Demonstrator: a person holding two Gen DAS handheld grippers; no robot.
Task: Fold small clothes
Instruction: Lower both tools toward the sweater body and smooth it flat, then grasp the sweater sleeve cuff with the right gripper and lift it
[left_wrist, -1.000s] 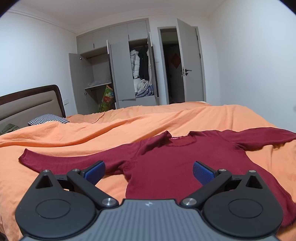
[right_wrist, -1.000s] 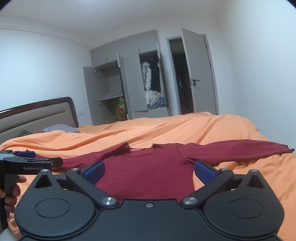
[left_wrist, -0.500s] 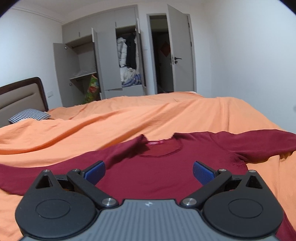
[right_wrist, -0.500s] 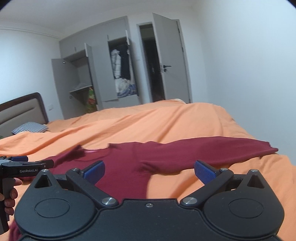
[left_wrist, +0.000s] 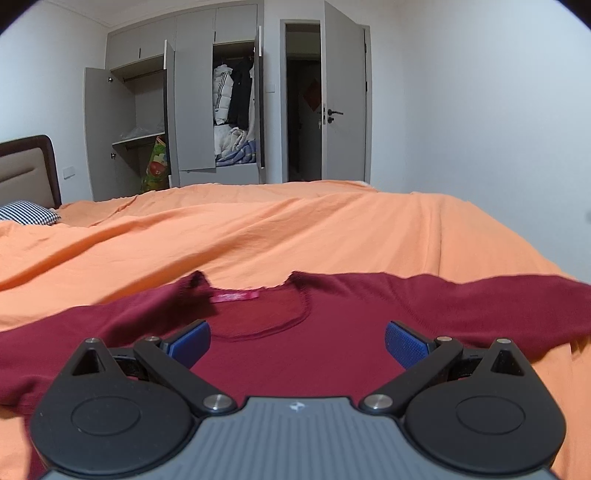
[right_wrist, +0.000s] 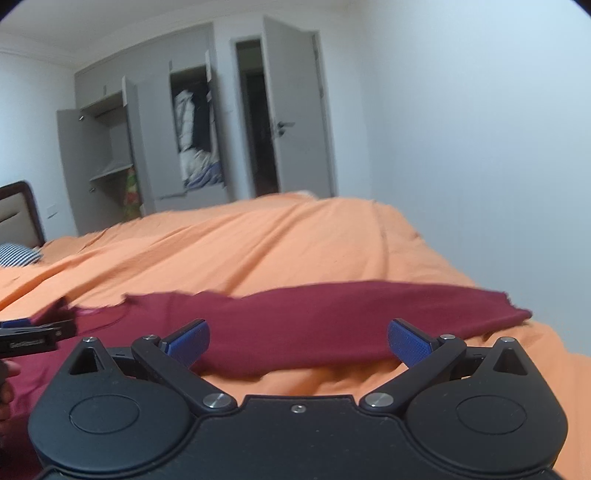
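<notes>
A dark red long-sleeved top (left_wrist: 325, 325) lies flat on the orange bedspread (left_wrist: 295, 229), front up, neckline with a pink label (left_wrist: 236, 296) facing away. My left gripper (left_wrist: 297, 341) hovers open over the chest just below the neckline, blue pads apart, nothing between them. In the right wrist view the top's right sleeve (right_wrist: 369, 310) stretches out to the right. My right gripper (right_wrist: 299, 343) stands open just short of that sleeve's near edge. The left gripper (right_wrist: 35, 334) shows at the left edge there, with a hand below it.
The bedspread (right_wrist: 295, 240) runs far back to a headboard (left_wrist: 26, 170) and a checked pillow (left_wrist: 27, 218) at the left. Behind stand a grey wardrobe (left_wrist: 192, 107) with open doors and an open room door (left_wrist: 345, 103). A white wall (right_wrist: 480, 147) is at the right.
Both grippers have moved rightward over the top: the left from the left sleeve and armpit to under the neckline, the right from the chest to the right sleeve. Both stayed open.
</notes>
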